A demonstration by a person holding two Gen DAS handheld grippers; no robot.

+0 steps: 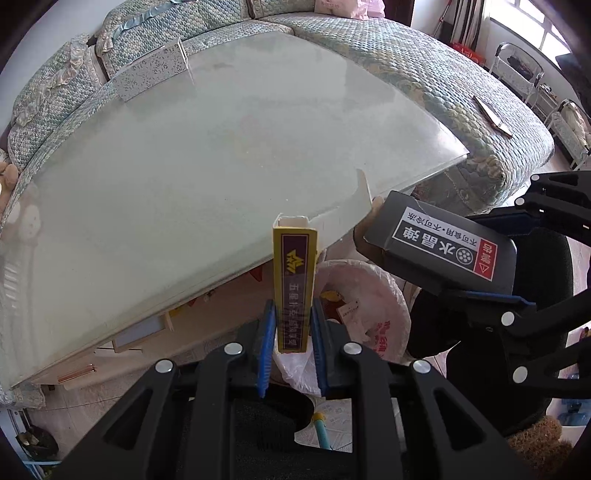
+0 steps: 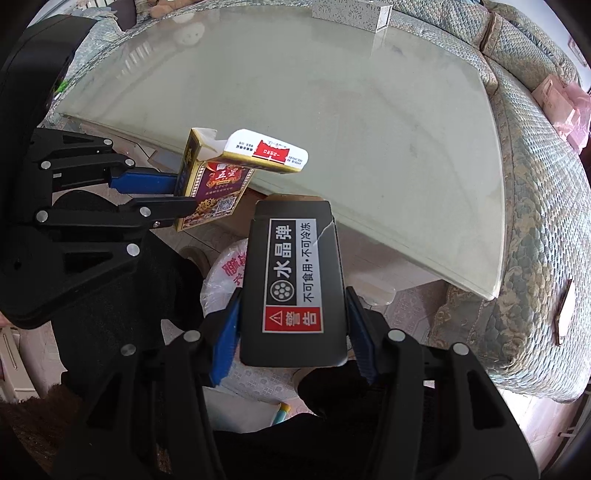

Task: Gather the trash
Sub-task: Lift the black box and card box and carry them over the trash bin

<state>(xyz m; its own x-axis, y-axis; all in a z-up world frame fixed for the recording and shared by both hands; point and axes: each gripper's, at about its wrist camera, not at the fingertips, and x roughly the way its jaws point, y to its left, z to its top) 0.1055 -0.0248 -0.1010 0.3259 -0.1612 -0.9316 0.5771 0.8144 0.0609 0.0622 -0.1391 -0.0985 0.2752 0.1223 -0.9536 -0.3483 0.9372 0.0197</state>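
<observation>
A glass-topped table fills the frame's centre. A patterned silver box rests at its upper-left edge. A quilted sofa curves behind.

Daylight fills both views, entering from a window at the upper right of the left wrist view, where the panes are blown out to white. The glass surface shows a soft, milky sheen with pale reflections rather than hard glare. Both pictures are sharp, and the printing on the black box is readable. Fisheye bending curves the surface's edges strongly, and the corners fall into black. The tongs lie in shade at the bottom.
</observation>
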